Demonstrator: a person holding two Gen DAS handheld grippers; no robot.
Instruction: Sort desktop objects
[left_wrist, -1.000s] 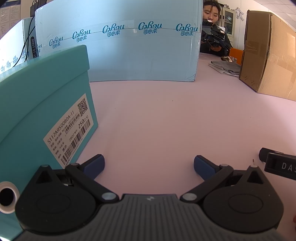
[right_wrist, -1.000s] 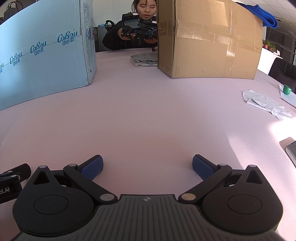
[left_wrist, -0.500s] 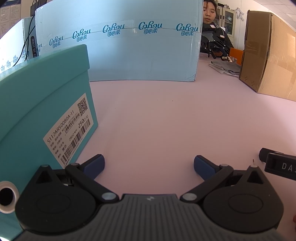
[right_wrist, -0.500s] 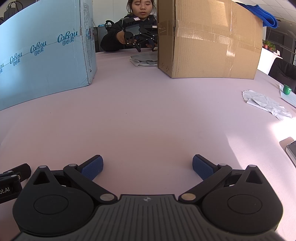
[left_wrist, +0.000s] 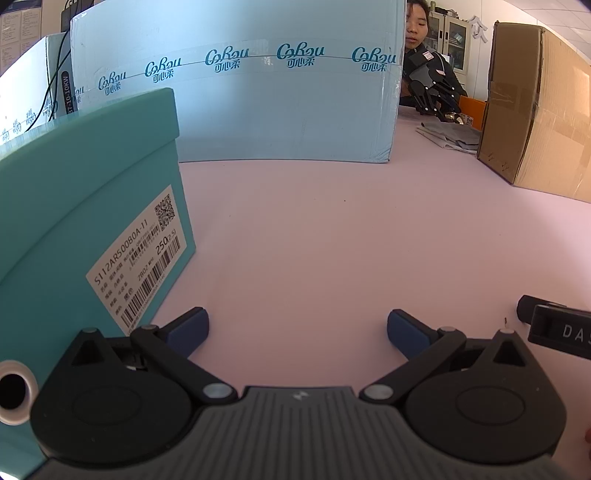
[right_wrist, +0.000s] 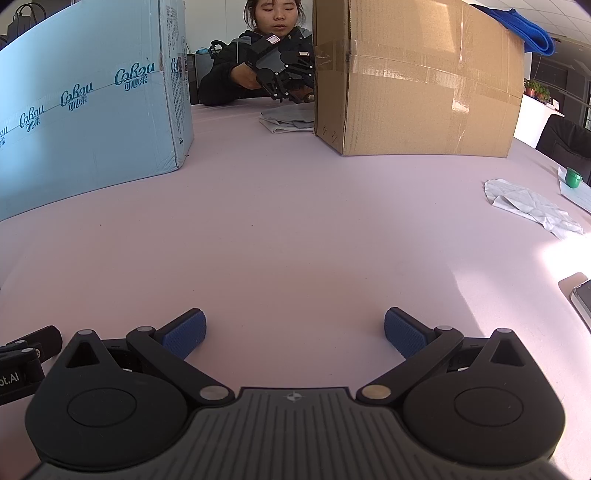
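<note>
My left gripper (left_wrist: 295, 328) is open and empty, low over the pink table (left_wrist: 314, 229). A teal shoe box (left_wrist: 85, 221) with a barcode label stands close on its left. My right gripper (right_wrist: 293, 328) is open and empty over the bare pink table (right_wrist: 295, 221). Each gripper shows at the edge of the other's view: the right one in the left wrist view (left_wrist: 554, 328), the left one in the right wrist view (right_wrist: 22, 354). Crumpled white paper (right_wrist: 532, 206), a small green object (right_wrist: 573, 178) and a phone's edge (right_wrist: 581, 299) lie at the right.
A large light-blue carton (left_wrist: 236, 99) stands at the back left and a brown cardboard box (right_wrist: 417, 81) at the back right. Between them a person (right_wrist: 273, 48) holds another gripper over folded grey cloth (right_wrist: 288, 120).
Both my grippers stay still and open. The person at the back has lowered their gripper toward the folded cloth.
</note>
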